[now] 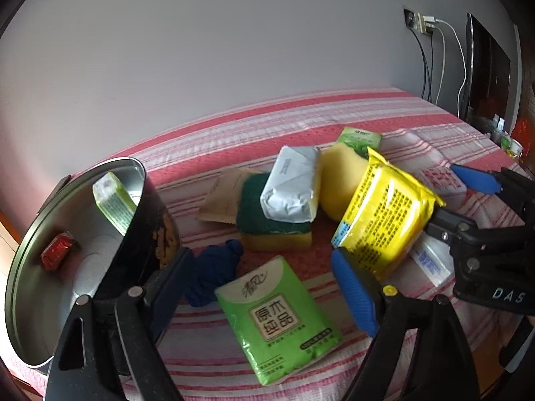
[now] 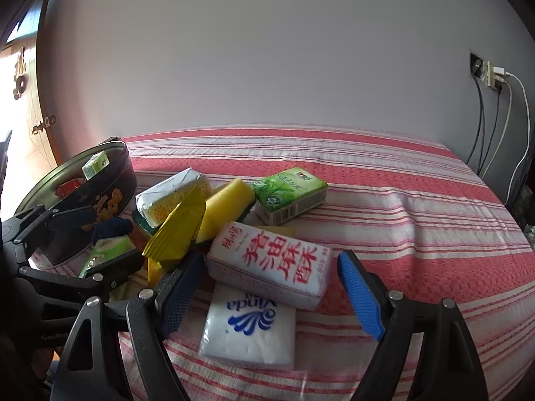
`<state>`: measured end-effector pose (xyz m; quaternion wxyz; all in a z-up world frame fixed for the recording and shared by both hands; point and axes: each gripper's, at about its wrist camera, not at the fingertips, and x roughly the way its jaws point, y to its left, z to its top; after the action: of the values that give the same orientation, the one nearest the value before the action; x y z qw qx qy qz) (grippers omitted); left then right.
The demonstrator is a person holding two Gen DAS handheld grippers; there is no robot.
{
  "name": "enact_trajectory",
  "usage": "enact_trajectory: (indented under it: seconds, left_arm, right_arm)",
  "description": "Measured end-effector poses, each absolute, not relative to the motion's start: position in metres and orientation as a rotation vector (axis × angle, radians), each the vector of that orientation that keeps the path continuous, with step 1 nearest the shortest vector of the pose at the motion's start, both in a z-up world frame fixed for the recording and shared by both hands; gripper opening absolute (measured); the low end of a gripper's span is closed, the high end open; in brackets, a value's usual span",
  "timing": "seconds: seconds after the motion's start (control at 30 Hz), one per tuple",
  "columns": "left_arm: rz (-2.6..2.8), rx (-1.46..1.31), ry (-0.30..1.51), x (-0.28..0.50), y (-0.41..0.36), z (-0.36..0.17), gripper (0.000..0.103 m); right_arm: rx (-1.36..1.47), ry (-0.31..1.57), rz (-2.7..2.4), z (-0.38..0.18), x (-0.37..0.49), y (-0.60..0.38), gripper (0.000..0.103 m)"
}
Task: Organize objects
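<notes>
A pile of packets and sponges lies on a red-striped bed (image 1: 301, 117). My left gripper (image 1: 264, 287) is open over a green tissue pack (image 1: 277, 317), with a dark round tin (image 1: 77, 240) by its left finger. The tin holds a small green box (image 1: 113, 200) and a red candy (image 1: 57, 250). My right gripper (image 2: 271, 287) is open around a white packet with red characters (image 2: 271, 267) and a white Vinda tissue pack (image 2: 249, 327). A yellow packet (image 1: 384, 214) leans beside the right gripper's left finger (image 1: 438, 224).
A white wrapped block (image 1: 291, 183), a green-topped sponge (image 1: 267, 220), a yellow sponge (image 1: 341, 180), a green drink carton (image 2: 289, 193) and a dark blue cloth (image 1: 214, 270) lie in the pile. The wall is behind, with cables (image 2: 495, 123) at right.
</notes>
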<state>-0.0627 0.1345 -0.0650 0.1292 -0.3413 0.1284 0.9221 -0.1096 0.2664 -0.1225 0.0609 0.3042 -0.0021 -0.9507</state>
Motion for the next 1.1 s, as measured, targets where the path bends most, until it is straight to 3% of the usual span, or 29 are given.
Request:
enact_trajectory:
  seconds: [0.17,0.27,0.3,0.43,0.5,1.1]
  left_arm:
    - [2.672,-0.988,0.369,-0.064,0.134,-0.066,0.079]
    - [2.666,-0.998,0.373,-0.066,0.135,-0.068,0.064]
    - [2.67,-0.989,0.375,-0.065,0.135,-0.068,0.06]
    - [2.676,-0.964,0.392,-0.063,0.135,-0.068,0.041]
    - [2.654,-0.971,0.384,-0.063,0.135,-0.069,0.022]
    - [2.648,-0.947,0.194,-0.062,0.111,-0.069,0.012]
  right_arm:
    - [0.932,-0.038,-2.862,-0.123,-0.112,0.268,0.084]
    - [0.94,-0.047,-2.858,-0.124,-0.113,0.269,0.082]
    - [0.942,-0.045,-2.863,-0.125,-0.113,0.269,0.075]
    - [0.921,-0.023,-2.865,-0.124,-0.111,0.268,0.074]
    - [0.909,-0.002,-2.872,-0.124,-0.109,0.265,0.074]
    - [0.703,-0.092,-2.935,-0.117,-0.09,0.273,0.074]
